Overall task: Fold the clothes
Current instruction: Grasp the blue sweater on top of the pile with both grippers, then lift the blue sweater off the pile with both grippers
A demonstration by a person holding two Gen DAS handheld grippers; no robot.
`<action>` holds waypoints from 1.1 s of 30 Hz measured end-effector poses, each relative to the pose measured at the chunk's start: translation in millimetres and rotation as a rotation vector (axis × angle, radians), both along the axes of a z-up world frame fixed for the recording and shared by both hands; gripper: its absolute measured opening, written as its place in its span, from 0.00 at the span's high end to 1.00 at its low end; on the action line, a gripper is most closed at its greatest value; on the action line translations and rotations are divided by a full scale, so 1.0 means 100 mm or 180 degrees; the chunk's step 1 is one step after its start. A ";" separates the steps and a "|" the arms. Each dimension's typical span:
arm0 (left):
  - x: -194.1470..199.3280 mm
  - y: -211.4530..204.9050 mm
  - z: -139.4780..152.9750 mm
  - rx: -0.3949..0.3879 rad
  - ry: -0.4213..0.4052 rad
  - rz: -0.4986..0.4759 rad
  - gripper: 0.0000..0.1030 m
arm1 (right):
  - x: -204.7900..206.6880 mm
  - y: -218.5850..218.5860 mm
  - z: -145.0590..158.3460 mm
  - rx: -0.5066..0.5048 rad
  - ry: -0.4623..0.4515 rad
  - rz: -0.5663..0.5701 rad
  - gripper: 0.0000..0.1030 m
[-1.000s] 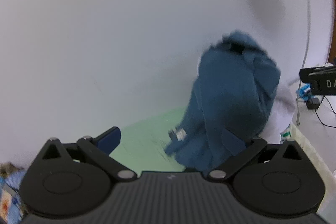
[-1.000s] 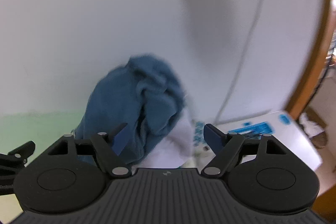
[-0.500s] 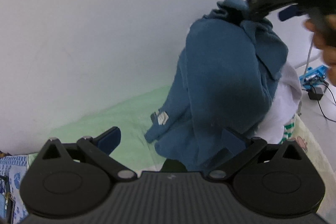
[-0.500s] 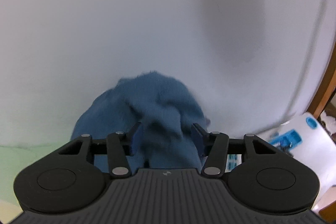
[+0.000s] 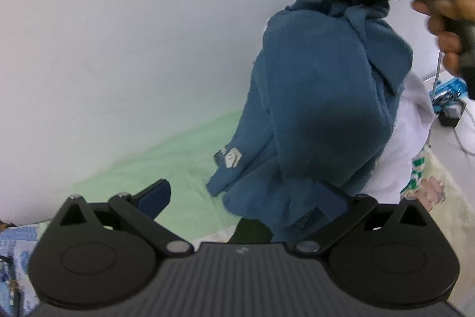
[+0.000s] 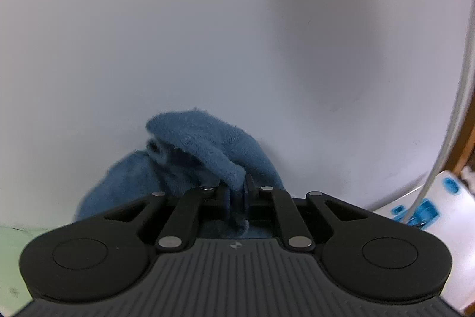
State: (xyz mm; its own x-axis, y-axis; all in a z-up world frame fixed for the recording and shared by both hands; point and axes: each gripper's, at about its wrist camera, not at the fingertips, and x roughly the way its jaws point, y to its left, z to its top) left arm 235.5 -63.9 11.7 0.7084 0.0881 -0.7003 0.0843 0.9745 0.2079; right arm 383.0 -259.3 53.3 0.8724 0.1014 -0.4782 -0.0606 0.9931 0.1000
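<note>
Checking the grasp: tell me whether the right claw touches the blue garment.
Touching. The right wrist view shows the right claw shut on a fold of the blue garment.

A pale green sheet (image 5: 178,156) covered the supporting surface, lower centre of the left wrist view, meeting the white wall (image 5: 118,34) behind it. Blue garment (image 5: 311,109): its lower hem reached the sheet at centre frame; whether it rested there could not be told. White cloth (image 5: 397,144) heaped at right, just behind the blue one. Patterned fabric (image 5: 430,192) at lower right edge; blue-printed cloth (image 5: 12,242) at lower left.
</note>
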 end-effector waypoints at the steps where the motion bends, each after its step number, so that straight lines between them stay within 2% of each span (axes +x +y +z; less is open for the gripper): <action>1: 0.03 0.00 0.01 -0.0054 -0.0006 -0.0014 0.01 | -0.09 -0.06 0.06 0.0037 -0.0051 0.0073 0.93; 3: 0.08 -0.02 0.03 -0.0094 -0.0056 -0.0043 0.01 | -0.25 -0.14 0.16 0.0056 -0.0153 0.0202 0.93; 6: 0.12 -0.09 0.02 -0.0052 -0.0149 -0.0080 0.01 | -0.53 -0.22 0.28 -0.0085 -0.0277 0.0353 0.93; 13: 0.09 -0.29 -0.02 0.0036 -0.0268 -0.0200 0.01 | -1.26 -0.41 0.49 0.0002 -0.0296 0.0708 0.93; 17: -0.02 -0.46 -0.12 0.0211 -0.0370 -0.0316 0.02 | -1.75 -0.42 0.61 -0.0054 -0.0333 0.0916 0.93; 23: -0.33 -0.63 -0.18 0.0421 -0.0688 -0.0497 0.01 | -2.38 -0.50 0.87 -0.0008 -0.0384 0.1115 0.93; 26: -0.49 -0.70 -0.19 0.0533 -0.0871 -0.0575 0.01 | -2.72 -0.53 0.96 -0.0198 -0.0441 0.1147 0.93; 31: -0.76 -0.64 -0.15 0.0563 -0.1049 -0.0720 0.01 | -3.09 -0.64 0.98 -0.0246 -0.0359 0.1219 0.93; 33: -0.89 -0.64 -0.18 0.0605 -0.1060 -0.0757 0.01 | -3.04 -0.67 0.94 -0.0221 -0.0337 0.1236 0.93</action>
